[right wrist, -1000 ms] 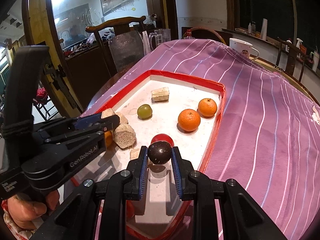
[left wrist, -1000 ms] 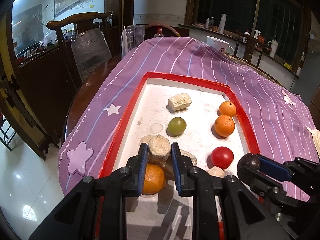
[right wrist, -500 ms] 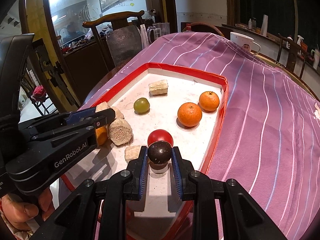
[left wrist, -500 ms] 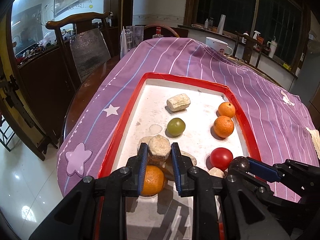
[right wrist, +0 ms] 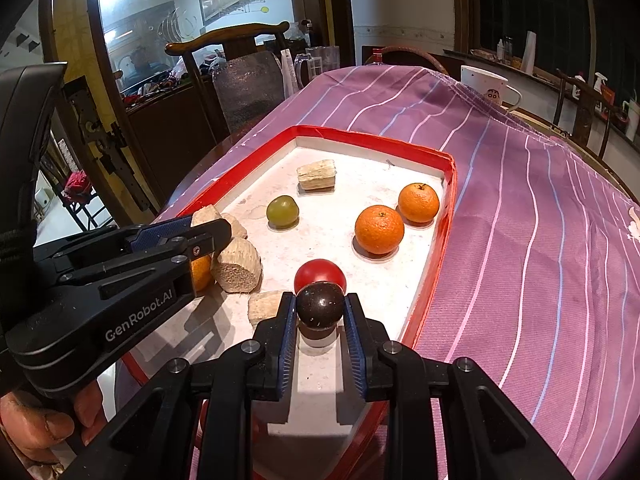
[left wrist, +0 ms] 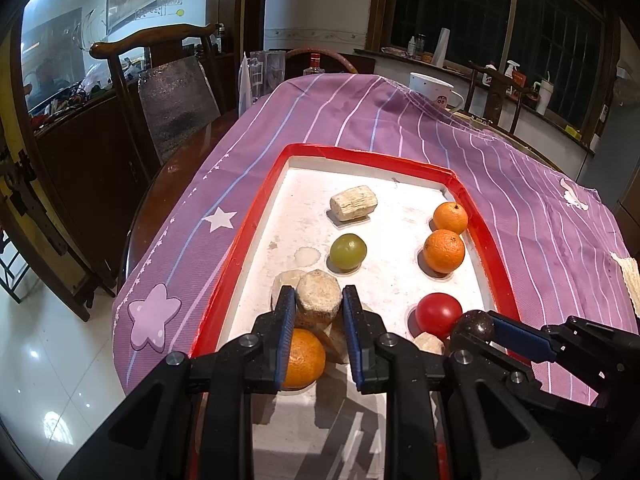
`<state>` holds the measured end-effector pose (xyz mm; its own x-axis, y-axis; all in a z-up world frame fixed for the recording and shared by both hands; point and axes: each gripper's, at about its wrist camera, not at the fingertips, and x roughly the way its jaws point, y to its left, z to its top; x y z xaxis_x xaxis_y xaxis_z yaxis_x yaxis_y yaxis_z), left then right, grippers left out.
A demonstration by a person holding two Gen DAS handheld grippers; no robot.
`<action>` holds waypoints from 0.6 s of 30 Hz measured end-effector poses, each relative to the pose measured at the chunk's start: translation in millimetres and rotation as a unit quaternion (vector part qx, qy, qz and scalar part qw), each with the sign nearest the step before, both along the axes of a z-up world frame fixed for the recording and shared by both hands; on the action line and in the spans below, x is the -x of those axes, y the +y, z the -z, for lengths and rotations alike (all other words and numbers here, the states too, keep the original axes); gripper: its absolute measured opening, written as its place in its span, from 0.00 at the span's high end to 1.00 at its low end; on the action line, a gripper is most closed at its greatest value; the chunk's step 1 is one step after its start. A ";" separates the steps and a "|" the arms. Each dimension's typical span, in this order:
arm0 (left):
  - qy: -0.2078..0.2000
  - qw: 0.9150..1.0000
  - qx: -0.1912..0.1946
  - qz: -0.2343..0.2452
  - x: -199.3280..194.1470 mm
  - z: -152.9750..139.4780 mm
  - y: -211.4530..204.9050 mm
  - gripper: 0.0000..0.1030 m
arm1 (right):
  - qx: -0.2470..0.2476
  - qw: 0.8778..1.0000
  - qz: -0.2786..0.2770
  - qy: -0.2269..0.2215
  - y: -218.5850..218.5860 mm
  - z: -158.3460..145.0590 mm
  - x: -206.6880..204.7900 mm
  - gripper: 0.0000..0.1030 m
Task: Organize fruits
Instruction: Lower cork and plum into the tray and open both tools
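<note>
A white tray with a red rim [left wrist: 256, 216] [right wrist: 446, 200] lies on the purple cloth. My left gripper [left wrist: 319, 308] is shut on a beige stone-like chunk [left wrist: 319, 298] above an orange [left wrist: 304, 358]. My right gripper [right wrist: 320, 312] is shut on a dark brown round fruit [right wrist: 320, 304] [left wrist: 474, 326], low over the tray just behind a red fruit [right wrist: 320, 274] [left wrist: 438, 312]. Two oranges [right wrist: 379, 229] [right wrist: 418, 202] sit by the right rim. A green fruit [left wrist: 348, 252] [right wrist: 282, 211] lies mid-tray.
More beige chunks lie in the tray: one at the far end [left wrist: 354, 208], a cut one [right wrist: 237, 266] and a small one [right wrist: 264, 306] near the grippers. A white mug [left wrist: 432, 86] stands beyond the cloth. A wooden chair [left wrist: 160, 80] stands left of the table.
My right gripper has moved down and left with the dark fruit, closer to the red fruit and the tray floor. My left gripper has held almost still.
</note>
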<state>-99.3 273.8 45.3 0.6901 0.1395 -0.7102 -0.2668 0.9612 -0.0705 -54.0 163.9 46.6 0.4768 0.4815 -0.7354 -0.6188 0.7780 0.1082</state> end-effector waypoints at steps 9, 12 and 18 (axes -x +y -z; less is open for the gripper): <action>0.004 1.000 0.005 -0.008 2.6 -0.9 3.5 0.45 | -0.003 1.000 0.004 0.009 -1.0 -0.8 -0.5 0.73; 0.006 1.000 0.015 -0.007 4.4 -2.4 3.1 0.41 | -0.007 1.000 0.004 0.013 -2.7 -1.9 0.0 0.73; 0.000 1.000 0.020 -0.012 12.0 -12.8 -0.4 0.24 | -0.023 1.000 -0.008 0.012 -6.9 -9.0 7.9 0.72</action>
<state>-111.3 273.4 58.1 0.6869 0.1284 -0.7153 -0.2901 0.9509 -0.1078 -62.0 157.0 55.7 0.4520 0.5219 -0.7234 -0.6278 0.7623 0.1577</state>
